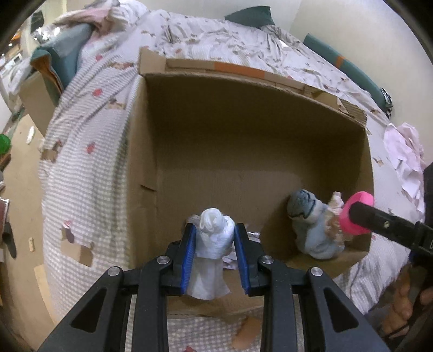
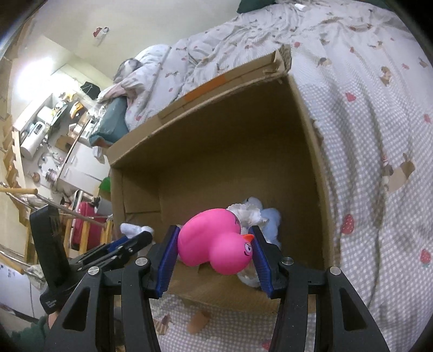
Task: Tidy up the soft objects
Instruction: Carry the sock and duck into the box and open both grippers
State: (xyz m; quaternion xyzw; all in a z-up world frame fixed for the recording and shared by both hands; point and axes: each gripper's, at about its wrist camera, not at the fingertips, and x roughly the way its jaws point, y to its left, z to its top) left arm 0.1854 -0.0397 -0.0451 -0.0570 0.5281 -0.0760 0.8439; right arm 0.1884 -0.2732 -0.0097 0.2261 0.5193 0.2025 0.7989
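Note:
An open cardboard box point(image 1: 243, 130) stands on the bed. My left gripper point(image 1: 215, 230) is shut on a rolled white cloth point(image 1: 213, 243) and holds it over the box's near edge. In the right wrist view my right gripper point(image 2: 215, 238) is shut on a pink rubber duck point(image 2: 216, 241), held over the near edge of the box point(image 2: 216, 151). The duck also shows in the left wrist view point(image 1: 357, 216) at the right. A light blue plush point(image 1: 311, 227) with a frilly white piece lies in the box's near right corner, just beyond the duck.
A checked and printed duvet point(image 1: 89, 162) covers the bed around the box. Crumpled pink-white cloth point(image 1: 406, 157) lies to the right of the box. A teal pillow point(image 1: 251, 16) lies at the far end. A cluttered room with shelves point(image 2: 54, 121) lies to the left.

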